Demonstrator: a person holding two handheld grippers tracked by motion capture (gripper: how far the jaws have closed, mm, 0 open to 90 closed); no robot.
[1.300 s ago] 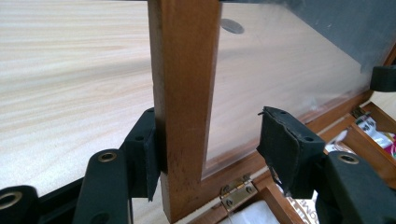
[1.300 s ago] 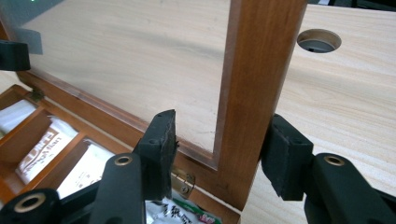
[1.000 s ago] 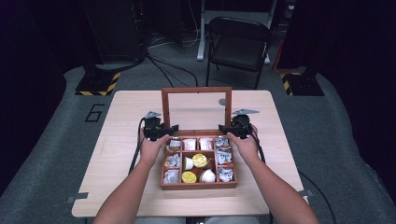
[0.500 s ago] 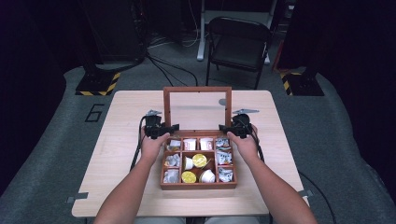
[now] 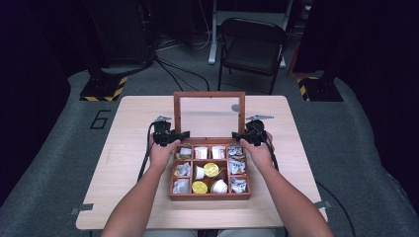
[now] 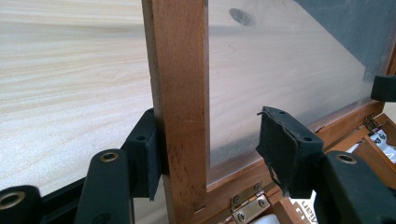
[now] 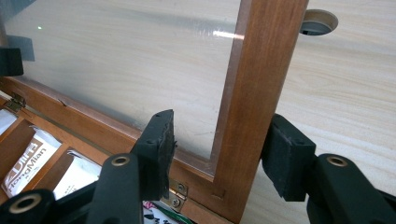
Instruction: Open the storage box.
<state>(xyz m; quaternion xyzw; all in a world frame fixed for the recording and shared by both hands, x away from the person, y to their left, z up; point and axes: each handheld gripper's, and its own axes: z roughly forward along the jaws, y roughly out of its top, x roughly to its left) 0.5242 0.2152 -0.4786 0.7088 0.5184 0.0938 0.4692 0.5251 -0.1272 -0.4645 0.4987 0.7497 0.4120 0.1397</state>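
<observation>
The wooden box (image 5: 210, 170) sits mid-table, glass lid (image 5: 209, 116) upright. Each gripper (left (image 6: 212, 144), right (image 7: 219, 154)) straddles a lid post, jaws slack; a sachet (image 7: 23, 165) beside the lid reads "HongMian".

A reddish-brown wooden box (image 5: 209, 195) is seen, its lid (image 5: 209, 95) framed in the same brown around a clear pane. Yellow and white cups (image 5: 211, 169) and silvery packets (image 5: 237, 167) are held in it. The table (image 5: 123, 148) is pale wood-grained; the jaws are black.
</observation>
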